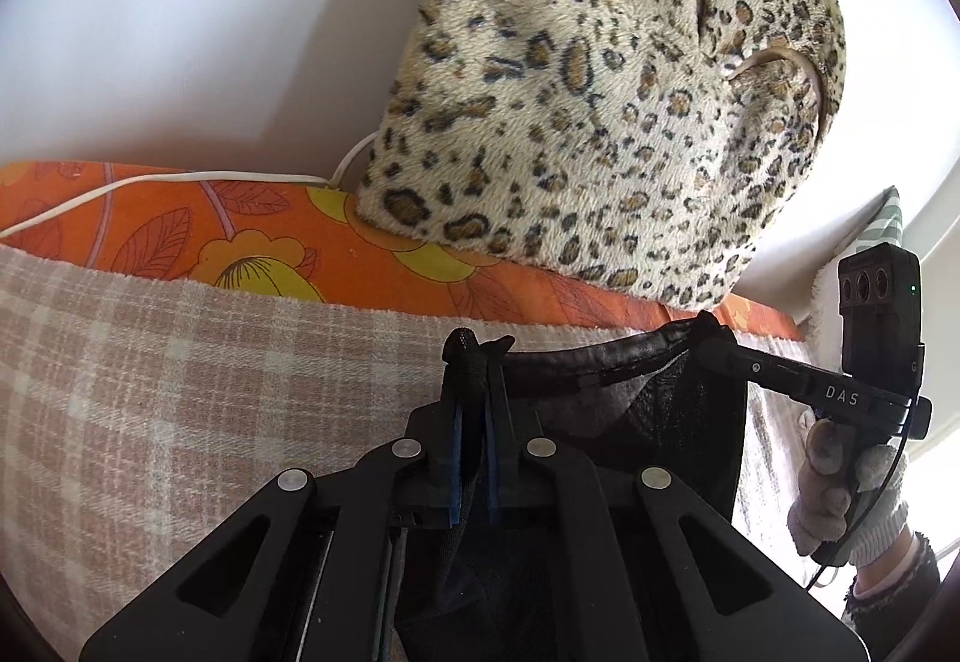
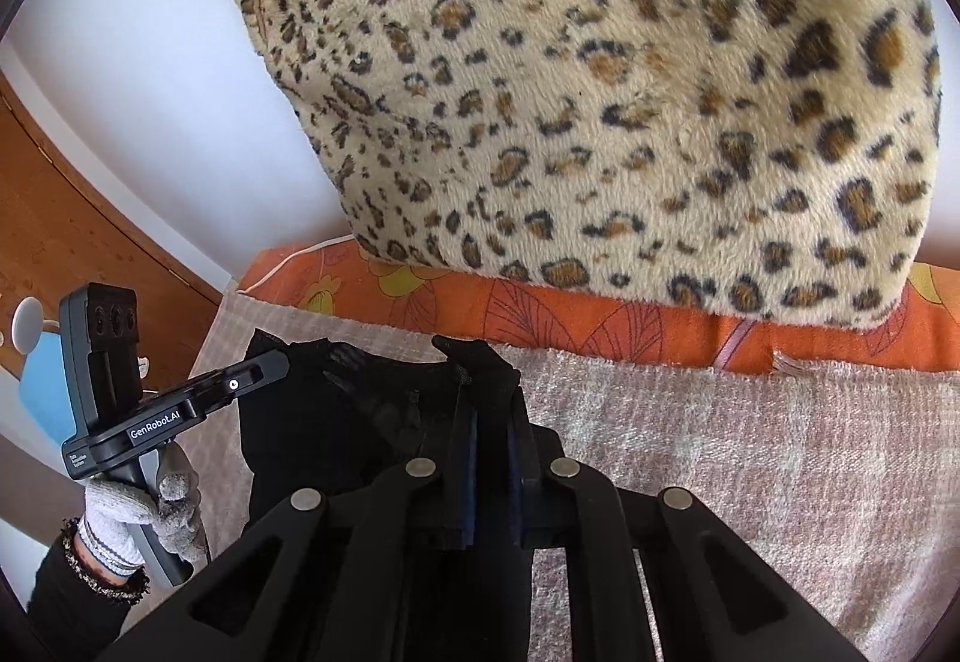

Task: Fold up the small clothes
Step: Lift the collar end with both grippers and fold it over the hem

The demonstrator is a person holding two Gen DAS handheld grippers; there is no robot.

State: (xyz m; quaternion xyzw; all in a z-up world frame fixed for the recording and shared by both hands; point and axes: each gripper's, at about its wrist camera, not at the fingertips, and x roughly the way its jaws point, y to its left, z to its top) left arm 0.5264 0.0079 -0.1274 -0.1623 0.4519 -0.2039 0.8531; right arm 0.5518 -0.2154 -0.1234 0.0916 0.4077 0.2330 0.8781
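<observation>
— What do we have in hand?

— We hold a thin black mesh garment (image 1: 654,392) by its top edge, stretched between our two grippers. The left gripper (image 1: 477,356) has its jaws clamped on one corner; the right gripper (image 2: 480,362) is clamped on the other.

— Where does it hang?

— Above a pink-and-cream checked woven blanket (image 1: 180,380) — that lies over an orange floral sheet (image 1: 252,230). A plush leopard-print cushion (image 1: 600,92) stands behind, against the white wall (image 1: 210,32).
</observation>
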